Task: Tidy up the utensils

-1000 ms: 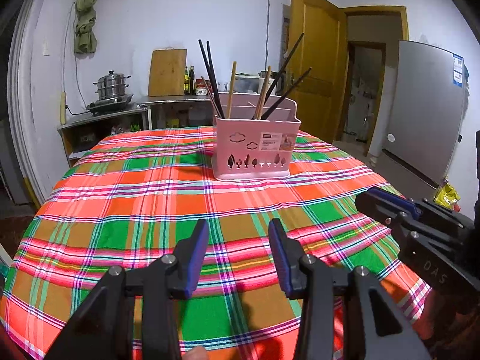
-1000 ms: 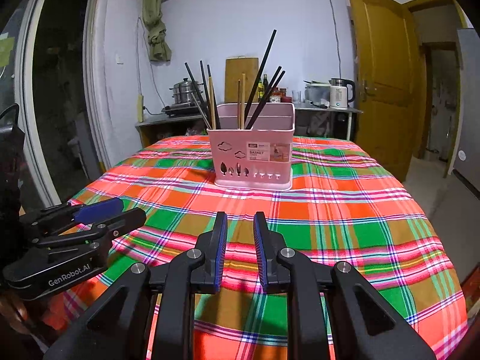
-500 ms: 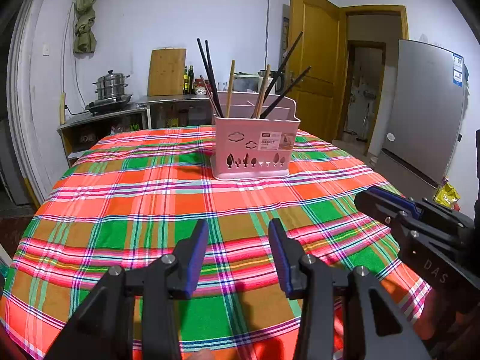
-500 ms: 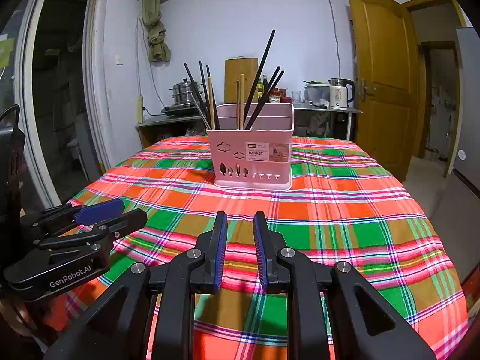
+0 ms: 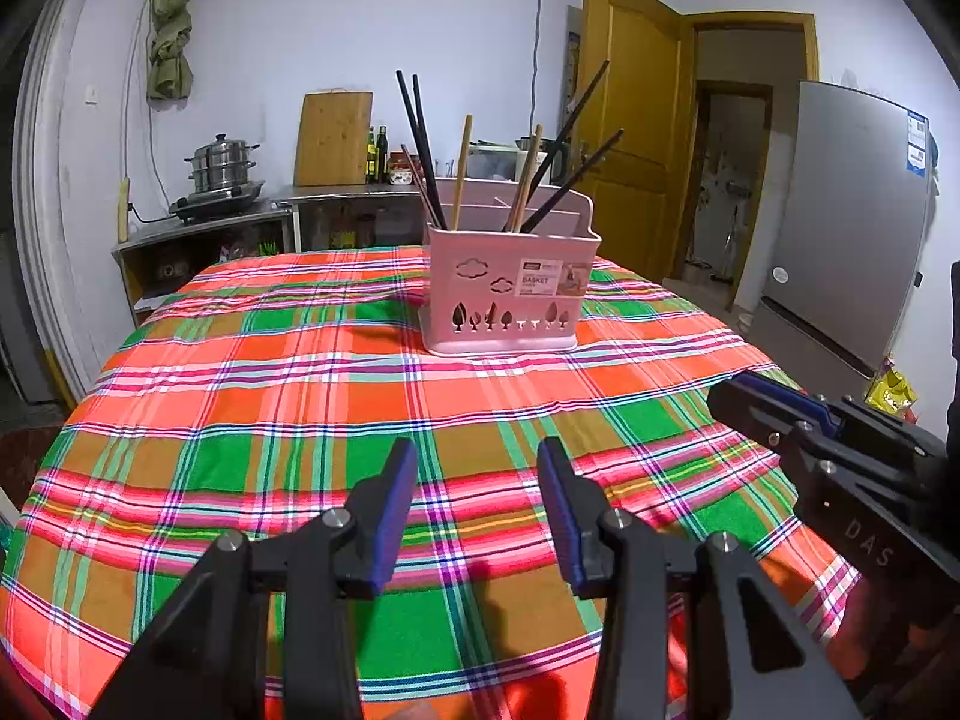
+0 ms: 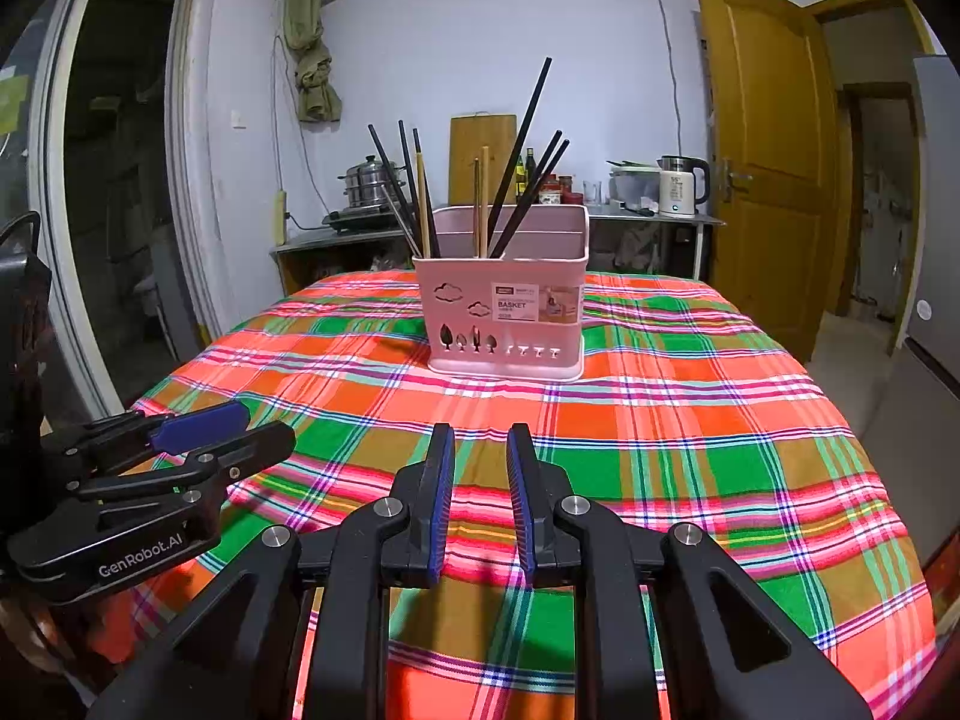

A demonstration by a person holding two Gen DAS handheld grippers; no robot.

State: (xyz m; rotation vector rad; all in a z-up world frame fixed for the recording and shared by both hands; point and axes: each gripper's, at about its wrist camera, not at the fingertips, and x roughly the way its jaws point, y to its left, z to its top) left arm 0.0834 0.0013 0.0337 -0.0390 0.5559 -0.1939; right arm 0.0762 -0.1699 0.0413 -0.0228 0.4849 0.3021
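A pink utensil basket (image 5: 510,291) stands upright on the plaid tablecloth, also in the right wrist view (image 6: 504,312). Several black and wooden chopsticks (image 5: 528,180) stick up from its compartments, also in the right wrist view (image 6: 516,162). My left gripper (image 5: 477,468) is open and empty over the near part of the table, well short of the basket. My right gripper (image 6: 478,456) is open with a narrower gap and empty, also short of the basket. Each gripper shows in the other's view, the right one (image 5: 774,402) and the left one (image 6: 234,426).
The table with the plaid cloth (image 5: 300,396) fills the foreground. A counter at the back holds a steel pot (image 5: 222,165), a cutting board (image 5: 333,138), bottles and a kettle (image 6: 678,186). A wooden door (image 5: 630,138) and a fridge (image 5: 852,222) stand at the right.
Both views have shifted very slightly relative to the basket. The right gripper's jaws have opened a little wider. The left gripper's gap is unchanged.
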